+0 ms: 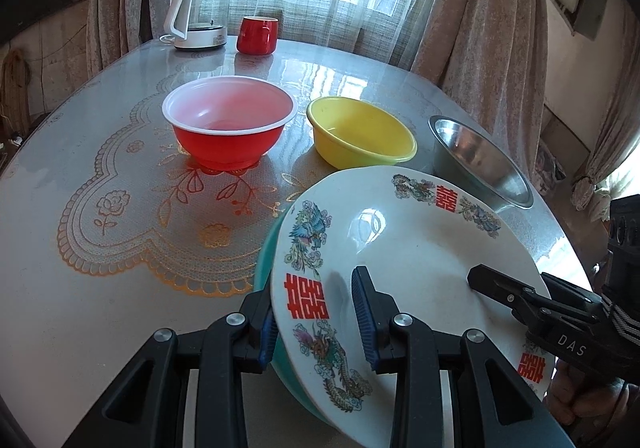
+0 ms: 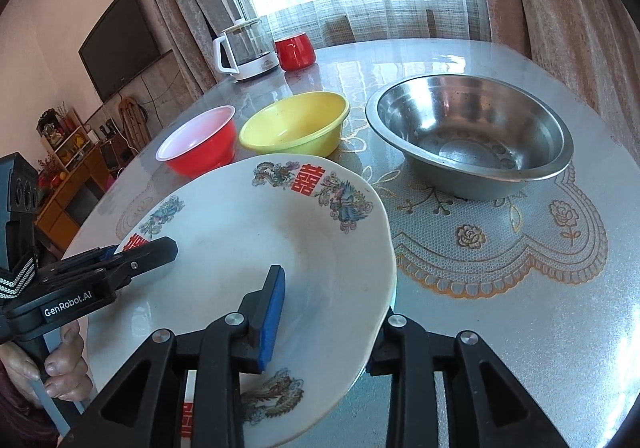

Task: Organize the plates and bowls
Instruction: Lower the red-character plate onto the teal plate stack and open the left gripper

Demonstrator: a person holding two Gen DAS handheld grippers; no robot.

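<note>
Curtained windows stand behind a glossy round counter (image 2: 520, 320) with a lace-pattern mat, and everything can be placed from the white plate (image 1: 400, 240), the nearest thing to both cameras.

The plate is decorated with dragons and red characters, and it lies on top of a teal plate (image 1: 266, 260), whose edge shows only at its left side. The left gripper (image 1: 316, 320) takes the plate's left rim: one of its fingers is over the white surface and the other is outside, beside the teal edge; whether it pinches one plate or both, I cannot tell. The right gripper (image 2: 324, 328) takes the opposite rim in the same way, one finger above and one below the edge. So the plate lies between the two hands, and I judge that both must move together.

Beyond the plate's far rim stand three bowls in a row: red bowl (image 1: 230, 128) at left, yellow bowl (image 1: 360, 136) in the middle, steel bowl (image 2: 468, 132) at right. Further behind are a kettle (image 1: 198, 16) and a red mug (image 1: 257, 35).
</note>
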